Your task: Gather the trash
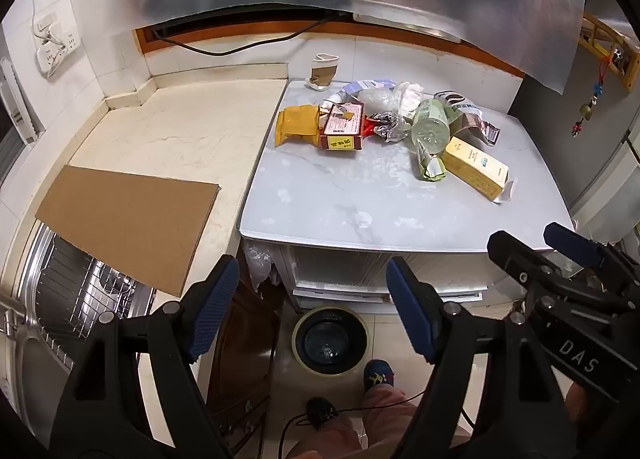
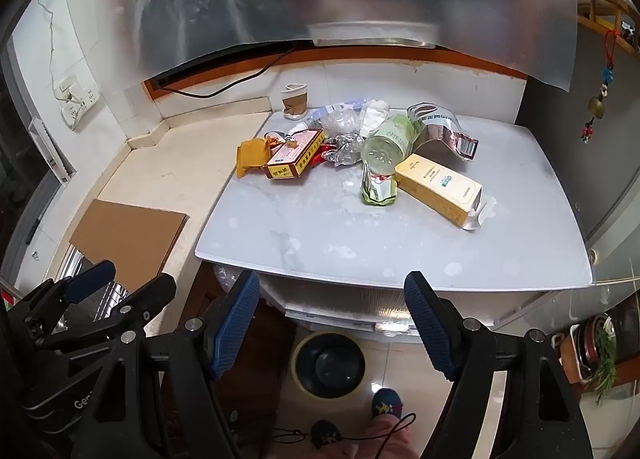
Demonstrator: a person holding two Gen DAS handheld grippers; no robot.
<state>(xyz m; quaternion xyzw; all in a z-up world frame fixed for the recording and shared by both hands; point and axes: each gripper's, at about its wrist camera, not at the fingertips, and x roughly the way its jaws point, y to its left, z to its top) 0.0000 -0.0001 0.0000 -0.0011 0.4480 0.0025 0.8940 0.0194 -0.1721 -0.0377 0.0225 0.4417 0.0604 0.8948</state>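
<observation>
Both tools, left [image 1: 312, 307] and right [image 2: 332, 323], spread wide, nothing held, hovering off pale marble surface [image 2: 400, 251]. Trash heap mid-surface. Grab pale yellow carton [image 2: 438, 189] first, nearest edge, pinch across narrow sides. Round dark bin [image 2: 328, 365] on floor below looks like drop spot.

Your trash sits clustered at the counter's [image 2: 360, 243] far side: yellow pouch [image 2: 251, 156], red box [image 2: 295, 157], crumpled foil [image 2: 345, 150], plastic bottle [image 2: 386, 147] on its side, cream carton [image 2: 438, 188] lying flat, paper cup [image 2: 295, 100] upright behind.
</observation>
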